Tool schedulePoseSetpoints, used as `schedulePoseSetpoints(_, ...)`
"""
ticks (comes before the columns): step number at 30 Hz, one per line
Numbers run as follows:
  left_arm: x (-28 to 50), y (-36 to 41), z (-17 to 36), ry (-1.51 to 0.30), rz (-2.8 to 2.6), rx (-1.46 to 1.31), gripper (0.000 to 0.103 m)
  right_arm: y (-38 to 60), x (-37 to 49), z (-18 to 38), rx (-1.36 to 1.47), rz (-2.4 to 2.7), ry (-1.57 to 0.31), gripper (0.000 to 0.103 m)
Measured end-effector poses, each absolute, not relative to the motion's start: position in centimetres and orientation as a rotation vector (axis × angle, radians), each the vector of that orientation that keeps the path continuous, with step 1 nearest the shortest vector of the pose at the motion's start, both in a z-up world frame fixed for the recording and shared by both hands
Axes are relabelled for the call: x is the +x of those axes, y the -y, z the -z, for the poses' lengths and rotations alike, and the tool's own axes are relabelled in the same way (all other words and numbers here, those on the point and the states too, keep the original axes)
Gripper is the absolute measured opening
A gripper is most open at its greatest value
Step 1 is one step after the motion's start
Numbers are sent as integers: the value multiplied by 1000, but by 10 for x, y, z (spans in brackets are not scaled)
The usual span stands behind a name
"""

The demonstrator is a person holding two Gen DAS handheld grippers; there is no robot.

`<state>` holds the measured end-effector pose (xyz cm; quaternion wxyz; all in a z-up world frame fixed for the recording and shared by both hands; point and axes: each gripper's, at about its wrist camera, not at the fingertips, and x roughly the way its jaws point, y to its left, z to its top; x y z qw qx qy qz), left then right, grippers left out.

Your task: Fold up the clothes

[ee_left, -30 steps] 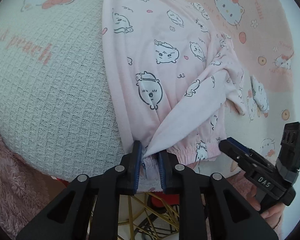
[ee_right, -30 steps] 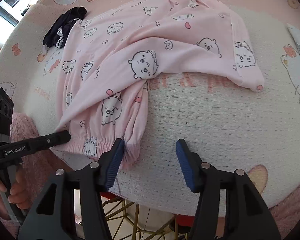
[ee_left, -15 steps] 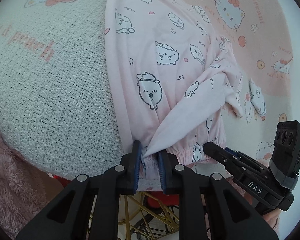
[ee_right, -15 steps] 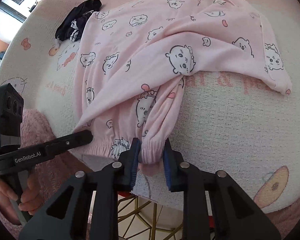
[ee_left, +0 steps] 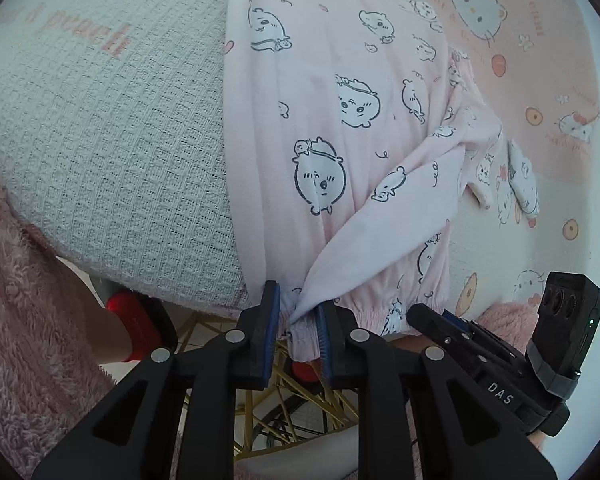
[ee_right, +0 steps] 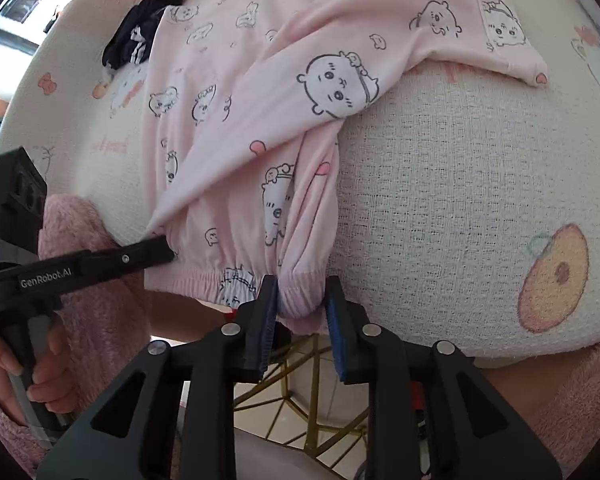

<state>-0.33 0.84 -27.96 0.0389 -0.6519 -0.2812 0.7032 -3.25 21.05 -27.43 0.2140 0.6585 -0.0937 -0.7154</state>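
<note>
While its jaws ease apart a little, the right gripper (ee_right: 300, 304) now pinches the elastic waistband of the pale pink cartoon-print pyjama trousers (ee_right: 260, 120) at lower centre, where a second ago it stood wide beside it; the left gripper (ee_left: 296, 312), also loosening, still clamps the other waistband corner, so lifting can begin

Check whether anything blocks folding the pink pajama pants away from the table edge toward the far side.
Nothing visible on the cloth-covered table beside the pink pajama pants. A dark garment lies at their far end. Both grippers, left hand-held gripper and right hand-held gripper, have the waistband between opening jaws.
</note>
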Motion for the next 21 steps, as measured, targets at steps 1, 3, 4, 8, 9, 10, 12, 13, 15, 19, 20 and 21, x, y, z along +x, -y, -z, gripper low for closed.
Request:
schedulePoseSetpoints(1, -1, -8, 274, 837, -2175, -1996, 40, -215, -33, 268, 1808, 2002, 278, 26)
schedulePoseSetpoints(3, 2, -8, 259, 763, -2233, -1978, 48, -227, -34, 251, 1752, 2055, 311, 28)
schedulePoseSetpoints(4, 3, -9, 251, 711, -2268, -1968, 48, -236, -36, 243, 1736, 2088, 335, 29)
schedulePoseSetpoints(8, -13, -33, 218, 331, -2493, -1877, 48, -280, -55, 213, 1691, 2278, 399, 32)
schedulePoseSetpoints(9, -19, -42, 210, 214, -2552, -1841, 47, -292, -61, 206, 1682, 2341, 404, 32)
schedulePoseSetpoints(10, -27, -52, 205, 130, -2576, -1799, 47, -296, -72, 201, 1666, 2397, 403, 32)
schedulePoseSetpoints(12, -47, -75, 200, 45, -2549, -1713, 47, -319, -85, 198, 1638, 2464, 447, 32)
schedulePoseSetpoints(13, -57, -88, 201, 33, -2510, -1669, 47, -328, -93, 200, 1625, 2484, 484, 32)
schedulePoseSetpoints(15, -77, -121, 206, -25, -2445, -1584, 47, -347, -103, 206, 1608, 2506, 571, 32)
schedulePoseSetpoints(19, -115, -194, 228, -168, -2346, -1475, 47, -366, -101, 220, 1574, 2503, 693, 33)
schedulePoseSetpoints(20, -117, -206, 232, -192, -2313, -1465, 47, -369, -99, 224, 1591, 2486, 727, 35)
schedulePoseSetpoints(21, -118, -217, 236, -228, -2288, -1459, 47, -372, -98, 228, 1609, 2469, 759, 35)
